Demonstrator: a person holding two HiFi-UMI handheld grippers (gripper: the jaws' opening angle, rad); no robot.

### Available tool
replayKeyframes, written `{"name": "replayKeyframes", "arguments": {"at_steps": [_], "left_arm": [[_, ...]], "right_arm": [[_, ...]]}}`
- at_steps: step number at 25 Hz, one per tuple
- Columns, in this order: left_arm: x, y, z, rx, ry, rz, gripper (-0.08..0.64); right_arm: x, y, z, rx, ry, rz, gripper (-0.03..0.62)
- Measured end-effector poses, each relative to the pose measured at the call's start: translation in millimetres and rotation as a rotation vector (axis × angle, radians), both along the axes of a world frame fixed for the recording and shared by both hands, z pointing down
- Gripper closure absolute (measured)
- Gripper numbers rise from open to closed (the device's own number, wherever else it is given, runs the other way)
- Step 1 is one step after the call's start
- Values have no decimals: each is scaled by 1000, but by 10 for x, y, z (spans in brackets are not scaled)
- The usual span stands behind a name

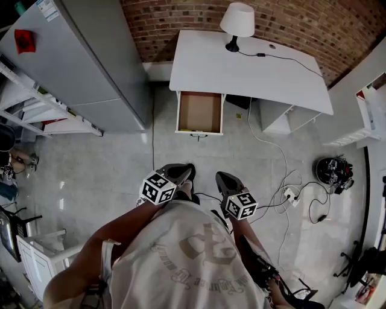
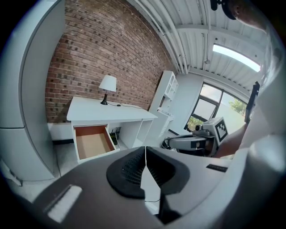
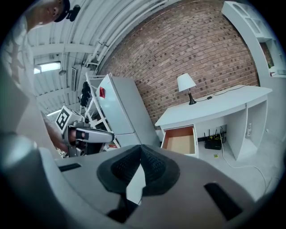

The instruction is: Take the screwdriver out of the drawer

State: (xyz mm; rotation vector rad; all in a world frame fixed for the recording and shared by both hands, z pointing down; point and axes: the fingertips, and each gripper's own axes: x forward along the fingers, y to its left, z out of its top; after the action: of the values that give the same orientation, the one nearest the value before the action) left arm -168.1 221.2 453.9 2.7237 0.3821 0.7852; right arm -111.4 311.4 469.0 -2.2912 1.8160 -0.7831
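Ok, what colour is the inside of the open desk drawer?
Light brown inside the drawer, with white sides and front; the head view shows it best.

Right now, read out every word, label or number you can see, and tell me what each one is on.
Nothing here can be read for certain.
Shirt: curved lettering round an emblem, too blurred to read.
Sticker at the top of the tall grey unit: too small to read.
Red patch on the same unit: no legible text.
Marker cubes: black and white squares only, no words.
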Motion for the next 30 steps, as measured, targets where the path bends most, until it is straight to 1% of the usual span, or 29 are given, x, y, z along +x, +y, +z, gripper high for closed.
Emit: {"name": "replayKeyframes", "arguments": {"at_steps": [8, 12, 18, 24, 30], "left_arm": [[186, -79, 75, -6, -17, 22, 548], [383, -133, 62, -10, -7, 36, 548], [709, -321, 30, -14, 11, 47, 548], [1013, -557, 21, -27, 25, 36, 548], [1277, -964, 69, -47, 20, -4, 548]], "right_arm": [[98, -135, 53, 5, -13, -19, 585], [257, -177, 45, 3, -24, -3, 586], [575, -301, 1, -10, -12, 18, 585], [836, -508, 24, -38, -4, -4, 586], [1194, -835, -23, -70, 37, -8, 584]]}}
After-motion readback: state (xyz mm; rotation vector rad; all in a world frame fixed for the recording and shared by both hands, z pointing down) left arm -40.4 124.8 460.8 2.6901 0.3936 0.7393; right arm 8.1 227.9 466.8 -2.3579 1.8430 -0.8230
